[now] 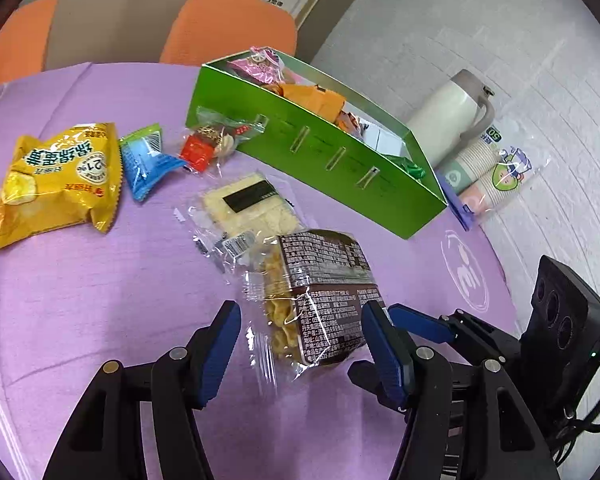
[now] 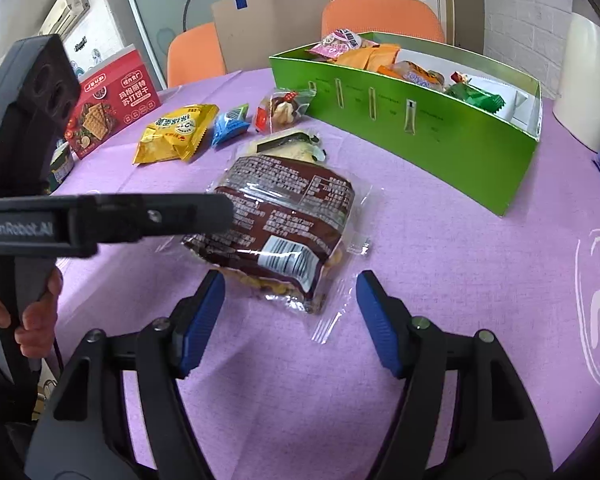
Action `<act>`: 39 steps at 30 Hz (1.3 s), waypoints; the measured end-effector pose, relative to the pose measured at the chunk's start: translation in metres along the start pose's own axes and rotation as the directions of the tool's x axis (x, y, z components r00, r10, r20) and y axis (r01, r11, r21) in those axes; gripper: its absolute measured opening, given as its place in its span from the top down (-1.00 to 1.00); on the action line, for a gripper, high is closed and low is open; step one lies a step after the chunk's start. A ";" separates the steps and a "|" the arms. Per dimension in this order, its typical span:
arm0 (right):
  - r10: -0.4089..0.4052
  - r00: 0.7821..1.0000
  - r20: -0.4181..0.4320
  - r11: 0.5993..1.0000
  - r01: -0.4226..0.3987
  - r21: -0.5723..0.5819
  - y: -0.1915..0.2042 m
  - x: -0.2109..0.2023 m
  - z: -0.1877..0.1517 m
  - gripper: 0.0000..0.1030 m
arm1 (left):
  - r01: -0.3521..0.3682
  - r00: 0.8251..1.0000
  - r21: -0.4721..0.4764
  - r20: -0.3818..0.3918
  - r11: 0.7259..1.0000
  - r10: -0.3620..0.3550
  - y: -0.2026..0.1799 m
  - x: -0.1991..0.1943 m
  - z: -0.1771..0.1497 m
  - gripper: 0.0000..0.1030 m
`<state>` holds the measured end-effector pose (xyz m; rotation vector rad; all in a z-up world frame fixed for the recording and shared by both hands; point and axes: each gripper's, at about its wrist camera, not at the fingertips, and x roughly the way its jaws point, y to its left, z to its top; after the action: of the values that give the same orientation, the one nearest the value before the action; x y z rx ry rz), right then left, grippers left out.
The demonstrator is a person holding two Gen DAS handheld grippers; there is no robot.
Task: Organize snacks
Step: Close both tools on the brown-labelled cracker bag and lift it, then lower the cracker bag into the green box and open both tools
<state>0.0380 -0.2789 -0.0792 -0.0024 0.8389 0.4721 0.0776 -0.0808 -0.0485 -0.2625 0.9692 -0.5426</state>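
A brown snack pack (image 1: 320, 292) in clear wrap lies on the purple tablecloth; it also shows in the right wrist view (image 2: 284, 228). My left gripper (image 1: 300, 344) is open, its blue pads on either side of the pack's near end. My right gripper (image 2: 290, 312) is open just short of the pack. The green box (image 1: 312, 148) holds several snacks and also shows in the right wrist view (image 2: 412, 120). A pale cracker pack (image 1: 244, 208), a red-and-clear pack (image 1: 212, 140), a blue pack (image 1: 146, 164) and a yellow chip bag (image 1: 56, 184) lie loose.
A white jug (image 1: 452, 112) and sleeves of paper cups (image 1: 492, 172) stand right of the box. A red cracker box (image 2: 112, 108) stands at the table's far left. Orange chairs (image 1: 236, 28) and a cardboard bag (image 2: 276, 28) are behind the table.
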 end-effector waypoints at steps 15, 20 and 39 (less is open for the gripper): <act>0.054 0.998 0.018 0.998 -0.055 0.044 -0.004 0.006 0.006 0.22 | -0.041 0.999 0.022 -0.017 0.999 0.041 -0.008 0.018 0.004 -0.13; 0.041 0.995 0.089 0.999 -0.044 0.029 -0.001 -0.020 0.015 0.28 | -0.002 1.000 0.025 0.013 1.000 0.001 -0.017 0.004 0.008 -0.06; -0.087 0.948 0.305 0.987 0.042 0.153 -0.076 -0.049 0.082 0.28 | 0.066 0.990 0.138 0.119 0.988 -0.082 -0.086 0.023 0.116 -0.06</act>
<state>0.0989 -0.3517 -0.0027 0.1743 0.5586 0.3375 0.1578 -0.1681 0.0368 -0.2100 0.8012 -0.6494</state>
